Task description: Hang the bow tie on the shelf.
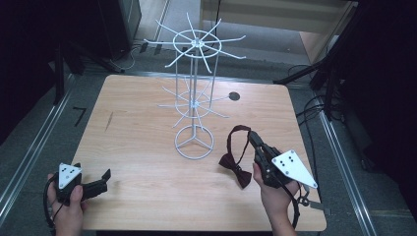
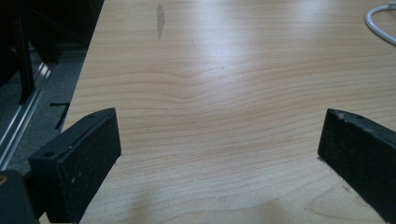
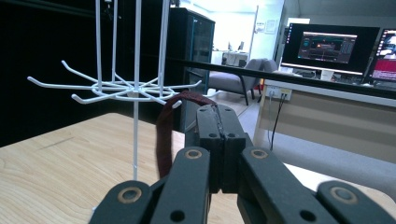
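At the lower left of the high view the left gripper point(image 1: 96, 183) rests low over the desk point(image 1: 147, 191), idle. In its own view the two jaws stand wide apart at the bottom corners with only bare wood between them, so it has hold of nothing and can give no help from there.

At the lower right of the high view the right gripper point(image 1: 254, 141) has its jaws pressed fully together on the strap of the dark red bow tie point(image 1: 234, 164). The right gripper view shows the strap point(image 3: 164, 135) looping up the left side of the closed jaws to their tips in the middle of the frame. The bow itself lies on the desk just left of that hand, with the strap arching up from it to the jaws.

The grip looks to be at the very tip of the jaws, on a thin band; a sharp lift or swing could likely let the strap slide out and the tie fall back to the desk.

Farther off, at the centre and upper middle of the high view, stands the white wire rack point(image 1: 194, 93), with its thin hooks spread out in two tiers. If the tie is meant for one of them, the dangling bow could snag on the lower tier, or the loop could hang closed and miss the hook end. The rack seems light on its ring base, so a push from the jaws or a tug through a caught strap might tip or spin it.
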The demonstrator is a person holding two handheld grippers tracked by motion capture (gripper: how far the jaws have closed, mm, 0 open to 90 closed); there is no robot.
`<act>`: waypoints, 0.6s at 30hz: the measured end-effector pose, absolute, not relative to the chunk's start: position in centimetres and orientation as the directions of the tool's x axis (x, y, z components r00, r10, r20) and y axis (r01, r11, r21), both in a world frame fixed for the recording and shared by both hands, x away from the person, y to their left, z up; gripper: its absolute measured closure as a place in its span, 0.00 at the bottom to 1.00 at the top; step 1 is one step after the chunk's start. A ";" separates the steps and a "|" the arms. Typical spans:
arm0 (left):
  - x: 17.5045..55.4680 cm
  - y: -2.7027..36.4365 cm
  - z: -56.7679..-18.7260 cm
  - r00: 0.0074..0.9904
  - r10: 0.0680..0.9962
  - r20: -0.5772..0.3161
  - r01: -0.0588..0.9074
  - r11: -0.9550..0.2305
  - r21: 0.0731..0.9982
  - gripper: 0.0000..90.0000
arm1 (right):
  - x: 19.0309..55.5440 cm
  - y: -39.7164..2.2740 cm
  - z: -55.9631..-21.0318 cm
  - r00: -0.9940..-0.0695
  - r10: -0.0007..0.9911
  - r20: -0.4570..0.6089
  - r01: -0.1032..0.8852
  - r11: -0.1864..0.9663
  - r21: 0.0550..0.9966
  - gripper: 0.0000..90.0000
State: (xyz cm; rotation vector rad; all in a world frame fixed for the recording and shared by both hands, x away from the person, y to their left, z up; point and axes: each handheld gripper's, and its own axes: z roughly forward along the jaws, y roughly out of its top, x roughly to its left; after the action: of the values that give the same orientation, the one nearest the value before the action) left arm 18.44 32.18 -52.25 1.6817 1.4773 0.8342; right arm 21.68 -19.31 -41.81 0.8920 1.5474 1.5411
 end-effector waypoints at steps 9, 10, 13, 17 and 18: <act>18.5 32.2 -52.3 0.127 0.992 0.005 0.515 -0.070 0.854 0.00 | 22.5 -19.0 -41.0 -0.481 0.876 -0.029 -0.036 0.014 0.999 1.00; 18.5 32.2 -52.3 0.127 0.992 0.005 0.515 -0.070 0.854 0.00 | 22.5 -19.0 -41.0 -0.481 0.876 -0.029 -0.036 0.014 0.999 1.00; 18.4 32.2 -52.2 0.127 0.992 0.003 0.516 -0.069 0.854 0.00 | 22.9 -18.8 -40.9 -0.489 0.872 -0.025 -0.030 0.011 0.999 1.00; 18.4 32.2 -52.2 0.128 0.992 0.003 0.517 -0.070 0.853 0.00 | 23.6 -18.6 -40.8 -0.497 0.867 -0.002 -0.012 -0.005 1.000 1.00; 18.4 32.2 -52.2 0.128 0.992 0.003 0.517 -0.070 0.853 0.00 | 23.6 -18.6 -40.8 -0.497 0.867 -0.002 -0.012 -0.005 1.000 1.00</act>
State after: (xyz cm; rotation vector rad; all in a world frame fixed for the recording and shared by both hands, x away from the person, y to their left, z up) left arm 18.45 32.18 -52.24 1.6846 1.4784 0.8333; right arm 23.61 -18.65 -40.80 0.9079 1.5703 1.5886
